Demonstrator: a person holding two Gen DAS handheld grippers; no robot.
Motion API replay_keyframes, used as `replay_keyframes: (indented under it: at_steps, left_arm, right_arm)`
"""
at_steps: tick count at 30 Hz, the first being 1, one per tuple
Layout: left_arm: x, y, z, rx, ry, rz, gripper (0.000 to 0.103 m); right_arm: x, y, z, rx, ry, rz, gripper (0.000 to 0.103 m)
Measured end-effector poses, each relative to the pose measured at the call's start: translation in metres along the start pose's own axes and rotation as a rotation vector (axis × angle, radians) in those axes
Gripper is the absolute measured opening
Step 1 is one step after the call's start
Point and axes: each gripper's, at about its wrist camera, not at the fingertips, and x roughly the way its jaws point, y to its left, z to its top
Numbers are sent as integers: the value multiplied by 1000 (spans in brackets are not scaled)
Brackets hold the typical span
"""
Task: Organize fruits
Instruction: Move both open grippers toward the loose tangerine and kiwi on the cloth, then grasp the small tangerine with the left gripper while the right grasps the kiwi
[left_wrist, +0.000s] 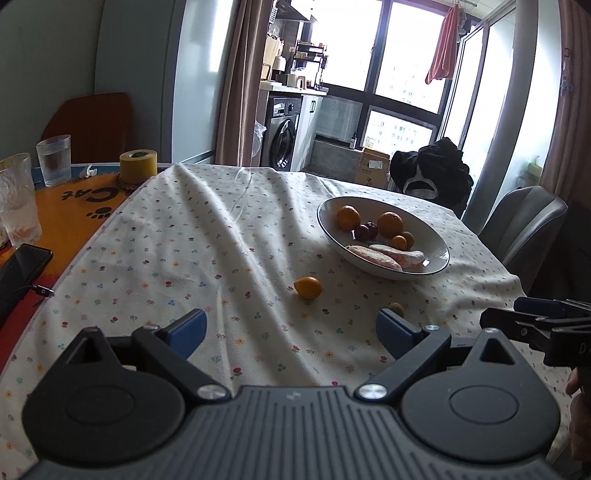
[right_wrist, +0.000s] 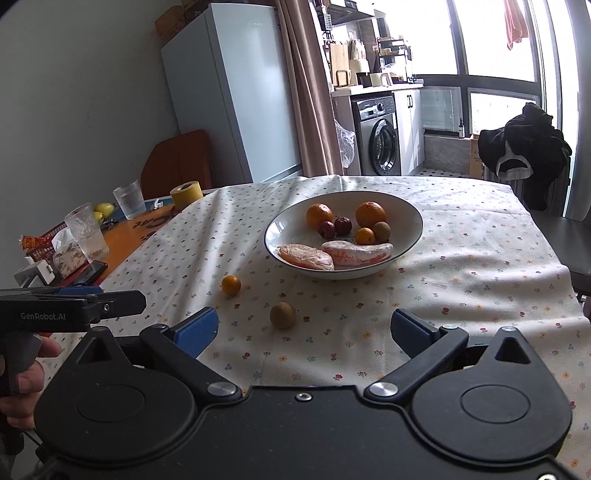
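A white bowl (right_wrist: 413, 218) sits on the flowered tablecloth and holds two oranges, two dark red fruits, a small orange fruit, a brown kiwi and two wrapped peeled citrus pieces. On the cloth in front of it lie a small orange kumquat (right_wrist: 231, 284) (left_wrist: 308, 287) and a brown kiwi (right_wrist: 282, 315) (left_wrist: 396, 308). My right gripper (right_wrist: 304, 330) is open, with the kiwi just ahead of its left finger. My left gripper (left_wrist: 291, 328) is open too; the kumquat lies ahead of it and the kiwi sits by its right fingertip. Neither holds anything.
At the table's left stand two glasses (right_wrist: 127, 199), a yellow tape roll (right_wrist: 185, 194), a phone (left_wrist: 22, 266) and snack packets on an orange mat. A grey chair (left_wrist: 524, 225) stands at the right, another with black clothing (right_wrist: 524, 151) behind the table.
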Motion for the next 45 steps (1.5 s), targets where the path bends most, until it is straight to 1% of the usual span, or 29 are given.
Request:
replay_keyframes:
  at_steps: [2,3,6,11,16,21,27,32,36,37,39,41,45]
  left_arm:
    - [4,1,0,3,-1,-3,97]
    - [7,1,0,5,1,-3,97]
    - [15,3,0,3,13,-8,95]
    - [28,3,0,11,20,-8,94]
    - [42,4,0,9,40,-16,85]
    - [57,7,-1,-5,66,-20,72]
    - [71,8,0,-11,88,-28,61]
    - [78,7,1,-15,88,-21,58]
    - [85,5,4,-13,86,-15,54]
    - [86,5,5,-12,83,-15,53]
    - [89,3,8,-4,76,-15,50]
    - [92,0,10,4,74,-19,49]
    - [101,-4,12,4,79,-30,49]
  right_arm:
    - [6,-1,0,2,12,8,93]
    - [9,-1,0,0,19,11,89]
    - [18,0,-1,-5,42,25,81]
    - [33,2,-1,-21,69,42,74]
    - [47,0,-1,-18,103,57,62]
    - [62,-2,-3,-22,136,77,52]
    - [77,-4,-3,-12,163,93,45]
    - [93,-1,1,-15,178,102,41]
    - [102,0,4,-18,181,120,23]
    - [103,0,6,-13,179,125,23]
    - [103,-1,7,-18,172,105,23]
    - [102,-5,9,6,172,121,23]
    - [98,-10,14,10,158,113,23]
